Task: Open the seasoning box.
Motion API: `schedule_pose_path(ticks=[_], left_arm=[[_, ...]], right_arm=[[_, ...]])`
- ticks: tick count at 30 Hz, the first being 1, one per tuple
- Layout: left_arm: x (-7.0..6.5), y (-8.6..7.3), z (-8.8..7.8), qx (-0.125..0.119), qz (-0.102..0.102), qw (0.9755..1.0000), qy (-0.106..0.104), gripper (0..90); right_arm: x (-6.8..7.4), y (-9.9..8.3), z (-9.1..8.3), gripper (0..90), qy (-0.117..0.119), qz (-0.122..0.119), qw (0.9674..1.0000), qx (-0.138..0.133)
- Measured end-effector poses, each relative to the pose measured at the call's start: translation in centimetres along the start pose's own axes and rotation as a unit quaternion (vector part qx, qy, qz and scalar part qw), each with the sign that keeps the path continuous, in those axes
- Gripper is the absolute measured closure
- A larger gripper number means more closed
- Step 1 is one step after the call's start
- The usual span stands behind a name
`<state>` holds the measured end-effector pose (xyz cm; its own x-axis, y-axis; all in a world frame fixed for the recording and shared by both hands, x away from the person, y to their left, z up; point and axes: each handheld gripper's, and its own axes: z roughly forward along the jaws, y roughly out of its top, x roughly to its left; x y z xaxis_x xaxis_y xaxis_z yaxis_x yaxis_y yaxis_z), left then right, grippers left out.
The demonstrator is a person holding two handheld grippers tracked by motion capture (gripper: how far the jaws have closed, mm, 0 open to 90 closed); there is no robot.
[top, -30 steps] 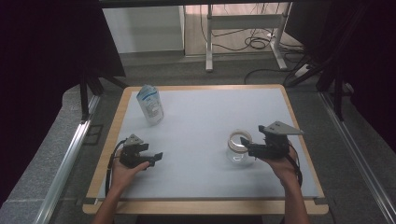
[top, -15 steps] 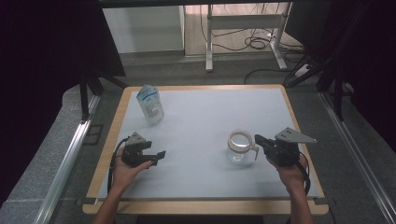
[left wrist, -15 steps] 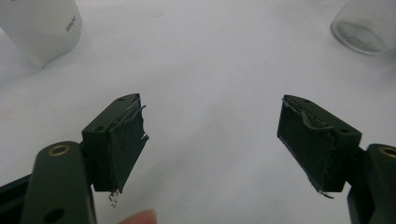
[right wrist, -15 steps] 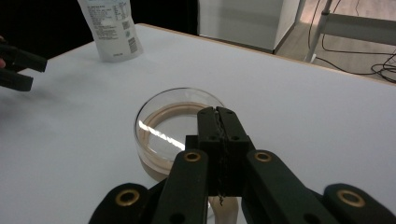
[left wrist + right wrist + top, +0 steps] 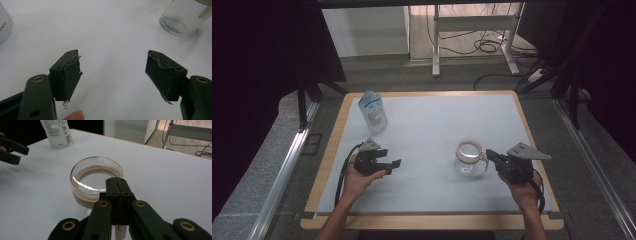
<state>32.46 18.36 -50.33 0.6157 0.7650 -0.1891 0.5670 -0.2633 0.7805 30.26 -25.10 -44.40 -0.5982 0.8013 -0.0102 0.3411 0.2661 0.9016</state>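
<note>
From above, the right gripper (image 5: 490,155) has closed since a second ago and now touches the rim of the one glass jar (image 5: 469,158); the left gripper (image 5: 393,164) has shifted right, near one white pouch (image 5: 373,112). Along the left gripper, jaws gape, closing slightly, nothing between. Along the right gripper, jaws meet at the jar's near rim; whether they pinch it I cannot tell.

The glass jar (image 5: 469,159) is showing clear with a tan band at its rim. Far left of the jar, the pouch (image 5: 373,112) is looking white with blue print. The table (image 5: 432,135) is appearing pale grey-blue, edged in light wood.
</note>
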Motion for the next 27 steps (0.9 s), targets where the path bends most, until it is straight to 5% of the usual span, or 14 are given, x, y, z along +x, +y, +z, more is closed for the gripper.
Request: schedule_pose_path(ticks=[11, 17, 24, 27], left_arm=[[-0.7, -0.4, 1.0, 0.009, 0.011, 0.9998, -0.014, 34.9], [-1.4, 0.4, 1.8, 0.0, 0.017, 0.9996, -0.021, 48.2], [-3.9, 3.1, 4.2, 0.002, 0.044, 0.9972, -0.06, 73.9], [-4.5, 3.8, 5.0, 0.008, 0.052, 0.9961, -0.071, 78.1]], right_arm=[[-0.5, -0.5, 1.2, 89.8, -0.005, 0.006, 0.9999, 0.007], [-0.6, -0.7, 1.0, 89.8, -0.008, 0.011, 0.9999, 0.003], [-0.5, -0.8, 1.0, 89.9, -0.006, 0.015, 0.9999, 0.0], [-0.5, -0.8, 1.0, 89.9, -0.005, 0.016, 0.9999, -0.001]])
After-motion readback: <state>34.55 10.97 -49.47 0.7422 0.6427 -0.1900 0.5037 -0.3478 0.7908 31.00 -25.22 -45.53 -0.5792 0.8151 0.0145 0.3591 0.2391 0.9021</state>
